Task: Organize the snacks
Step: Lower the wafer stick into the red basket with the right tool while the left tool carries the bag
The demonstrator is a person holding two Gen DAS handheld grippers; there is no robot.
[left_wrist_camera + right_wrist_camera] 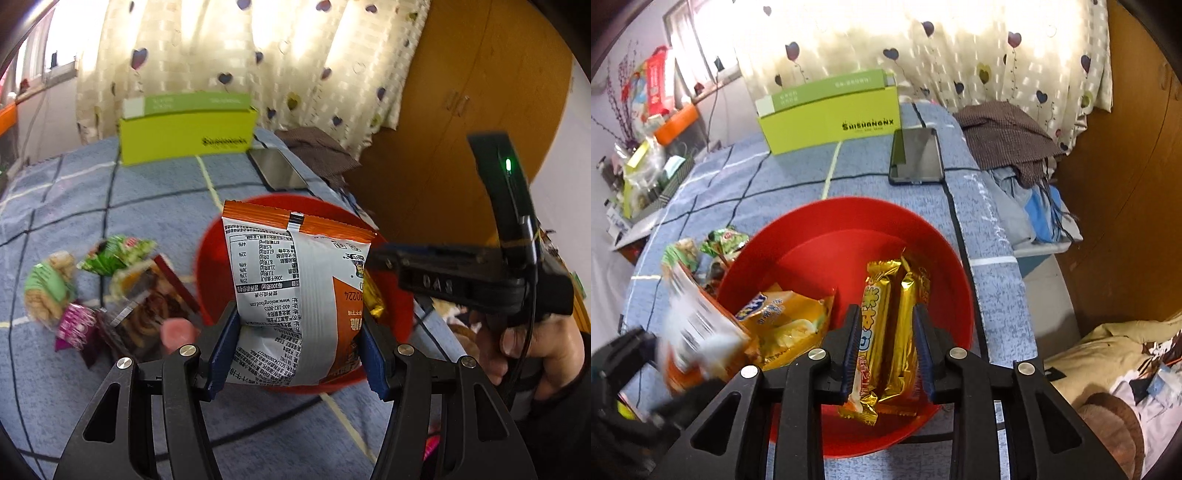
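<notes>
My left gripper is shut on an orange and white snack bag and holds it over the red bowl. The bag shows blurred at the left of the right wrist view. My right gripper is shut on gold snack bars just above the inside of the red bowl. A yellow snack bag lies in the bowl. The right gripper body shows in the left wrist view. Loose snacks lie on the blue cloth left of the bowl.
A green box stands at the far side of the table. A black phone lies behind the bowl. The table's right edge is close to the bowl, with clothes beyond it.
</notes>
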